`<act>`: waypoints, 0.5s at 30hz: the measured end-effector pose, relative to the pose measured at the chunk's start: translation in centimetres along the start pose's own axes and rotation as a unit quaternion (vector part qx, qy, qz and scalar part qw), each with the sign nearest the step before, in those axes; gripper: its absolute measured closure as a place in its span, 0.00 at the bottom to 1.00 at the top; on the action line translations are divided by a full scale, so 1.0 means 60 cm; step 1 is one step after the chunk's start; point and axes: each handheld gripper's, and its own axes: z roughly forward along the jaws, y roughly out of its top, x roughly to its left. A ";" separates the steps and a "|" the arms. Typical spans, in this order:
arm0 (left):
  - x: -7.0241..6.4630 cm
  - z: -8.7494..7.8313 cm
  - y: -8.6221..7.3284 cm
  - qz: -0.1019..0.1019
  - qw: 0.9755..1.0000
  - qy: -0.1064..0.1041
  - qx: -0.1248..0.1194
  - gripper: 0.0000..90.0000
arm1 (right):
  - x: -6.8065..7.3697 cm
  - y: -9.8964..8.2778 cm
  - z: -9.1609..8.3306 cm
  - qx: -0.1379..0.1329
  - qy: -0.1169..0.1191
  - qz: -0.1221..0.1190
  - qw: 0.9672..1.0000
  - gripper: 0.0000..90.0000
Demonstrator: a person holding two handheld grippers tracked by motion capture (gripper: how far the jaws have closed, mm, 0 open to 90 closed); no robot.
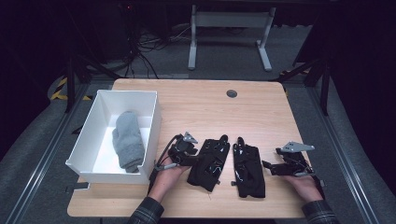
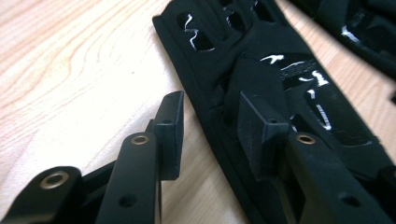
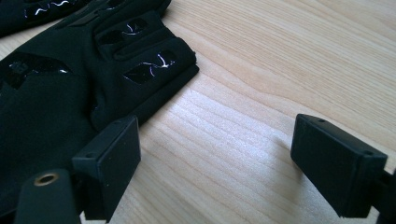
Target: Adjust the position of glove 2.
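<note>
Left gripper view: left tool (image 2: 210, 123) straddles left glove (image 2: 261, 93) edge, unclamped.

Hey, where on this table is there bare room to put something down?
The far half of the table is bare, from the white bin across to the right edge, broken by a small grommet. The near strip is crowded: left glove, right glove, and a tool on either side. The bin holds a grey sock.

Gloves (image 1: 229, 163) side by side; bin (image 1: 100, 170) left.
</note>
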 end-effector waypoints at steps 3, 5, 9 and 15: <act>-0.001 0.007 -0.001 0.002 1.000 -0.001 0.005 0.77 | 0.000 0.000 0.000 0.000 0.000 0.000 1.000 0.18; -0.001 0.006 -0.001 0.001 1.000 0.002 0.008 0.87 | 0.000 0.000 0.000 0.000 0.000 0.000 1.000 0.18; 0.001 0.005 0.000 -0.010 1.000 -0.002 0.004 0.96 | -0.001 0.002 -0.001 0.006 -0.001 0.000 1.000 0.18; 0.002 -0.007 0.001 -0.021 1.000 -0.001 -0.016 0.97 | -0.001 0.008 -0.036 -0.007 0.036 -0.002 0.999 0.49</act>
